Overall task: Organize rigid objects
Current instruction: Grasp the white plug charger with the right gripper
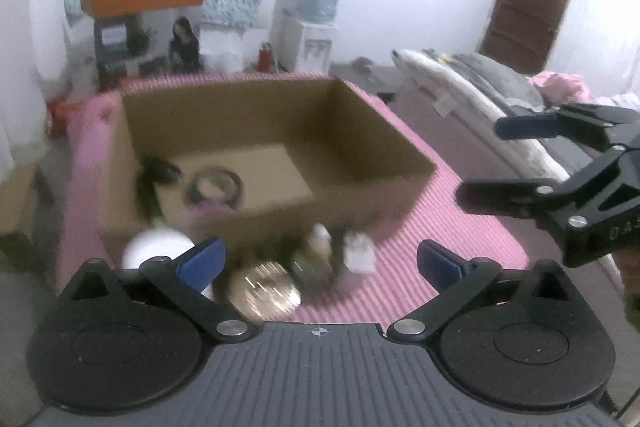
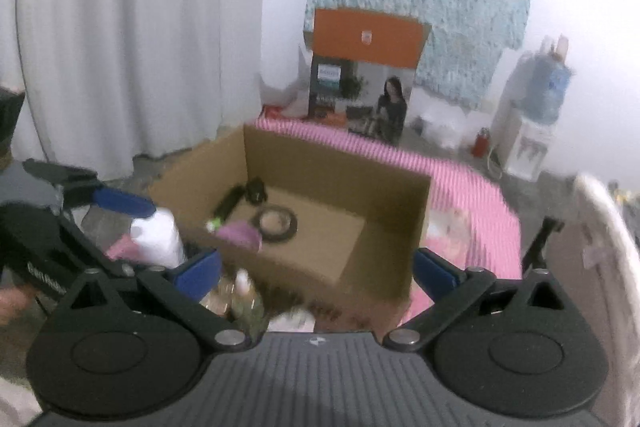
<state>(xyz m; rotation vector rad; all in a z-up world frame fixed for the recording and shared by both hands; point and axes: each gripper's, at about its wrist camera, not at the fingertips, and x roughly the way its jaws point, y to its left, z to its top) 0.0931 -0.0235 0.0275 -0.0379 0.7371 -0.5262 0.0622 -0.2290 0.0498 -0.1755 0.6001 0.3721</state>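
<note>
1. The left tool (image 1: 320, 259) stands wide, its blue pads spread far apart with nothing between them.
2. Just ahead of that tool, on the pink striped counter (image 1: 460, 227), sits a blurred cluster: a white round container (image 1: 158, 247) touching or just behind the left pad, a gold round lid (image 1: 266, 293) between the pads and close to the tool body, a small bottle (image 1: 318, 253) a little farther out, and a small white item (image 1: 360, 253) just right of the bottle.
3. Beyond the cluster stands the open cardboard box (image 1: 360, 115), straight ahead of the left tool. Inside it lie a dark ring (image 1: 216, 185) and a black object (image 1: 154, 175) at the box's left side (too smeared to name).
4. The right tool (image 1: 476, 163) shows in the left wrist view to the right and ahead, jaws parted and empty, above the counter's right part.
5. From the right wrist view, the right tool (image 2: 316, 269) is also wide and carries nothing; the box (image 2: 400, 227) lies directly ahead between its pads, with a pink-purple object (image 2: 240, 233) beside the ring (image 2: 277, 223).
6. The left tool (image 2: 120, 211) appears to the right tool's left, with the white container (image 2: 158, 239) just beside its blue finger; I cannot tell if they touch.
</note>
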